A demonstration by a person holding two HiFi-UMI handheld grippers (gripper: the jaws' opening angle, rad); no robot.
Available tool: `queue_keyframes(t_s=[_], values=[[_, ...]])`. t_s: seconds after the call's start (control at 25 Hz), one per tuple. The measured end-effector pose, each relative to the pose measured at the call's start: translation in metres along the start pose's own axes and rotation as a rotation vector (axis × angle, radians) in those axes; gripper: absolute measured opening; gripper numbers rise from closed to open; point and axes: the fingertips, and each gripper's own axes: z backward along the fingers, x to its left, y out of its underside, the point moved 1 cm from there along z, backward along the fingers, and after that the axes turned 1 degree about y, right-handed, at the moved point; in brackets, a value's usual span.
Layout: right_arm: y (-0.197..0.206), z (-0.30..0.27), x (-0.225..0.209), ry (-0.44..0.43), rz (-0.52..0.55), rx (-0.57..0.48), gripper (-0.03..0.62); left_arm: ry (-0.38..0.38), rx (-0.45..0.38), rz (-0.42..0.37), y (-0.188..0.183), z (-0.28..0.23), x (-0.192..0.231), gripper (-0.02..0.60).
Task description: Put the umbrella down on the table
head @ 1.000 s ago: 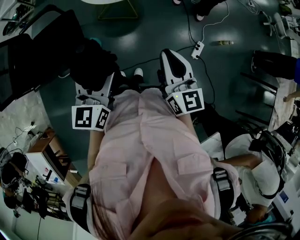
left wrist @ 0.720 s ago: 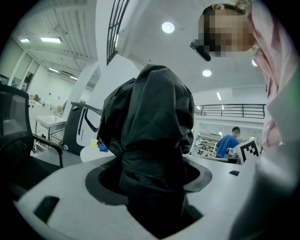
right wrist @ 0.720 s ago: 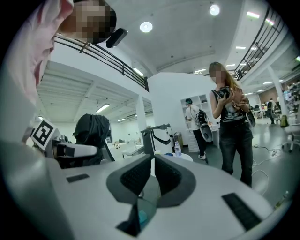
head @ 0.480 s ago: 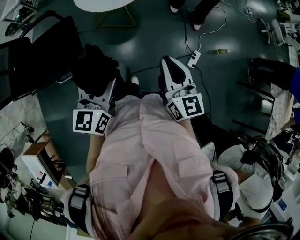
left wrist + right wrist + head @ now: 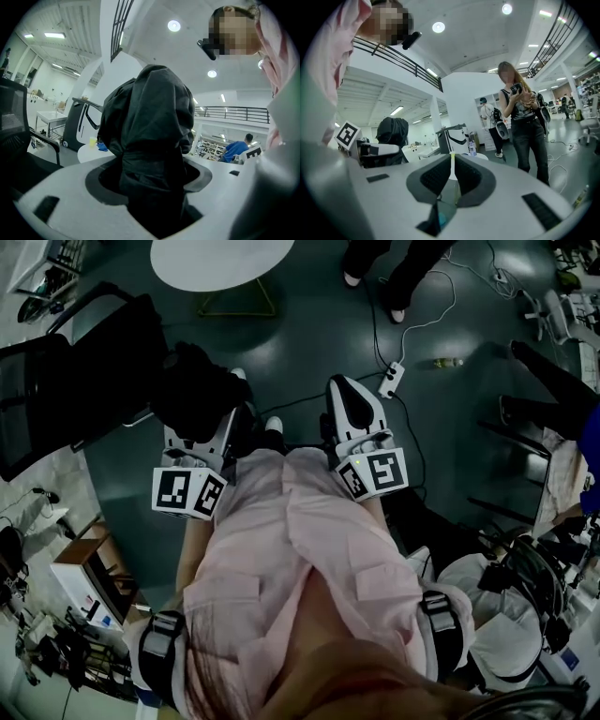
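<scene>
The umbrella (image 5: 194, 392) is a folded black bundle, and my left gripper (image 5: 201, 441) is shut on it with the jaws standing wide. In the left gripper view the umbrella (image 5: 149, 126) fills the middle and rises up out of the left gripper (image 5: 151, 174). The right gripper view catches the umbrella (image 5: 392, 131) at its left. My right gripper (image 5: 351, 412) is held beside the left one, shut with nothing in it; its pads meet in the right gripper view (image 5: 453, 174). A round white table (image 5: 221, 259) stands ahead at the top of the head view.
A black chair (image 5: 80, 362) stands at the left. A power strip (image 5: 391, 381) with cables and a bottle (image 5: 448, 362) lie on the dark floor. One person's legs (image 5: 394, 268) are beyond them. A person with a phone (image 5: 525, 126) stands at the right.
Both grippers moved forward together over the floor. The round white table has come further into view at the top of the head view. The grip on the umbrella is unchanged.
</scene>
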Motion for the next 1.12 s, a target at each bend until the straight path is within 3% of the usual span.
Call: queue_keyframes(t_s=[0.6,1.12], values=[[-0.039,-0.133,0.021,0.032,-0.029,-0.033,0.04,0.073,0.016,-0.036,-0.07,-0.076,0.098,0.311],[-0.04,-0.218,0.061,0.035,-0.039,-0.038,0.04,0.038,-0.005,-0.038,-0.104,-0.085,0.196,0.311]])
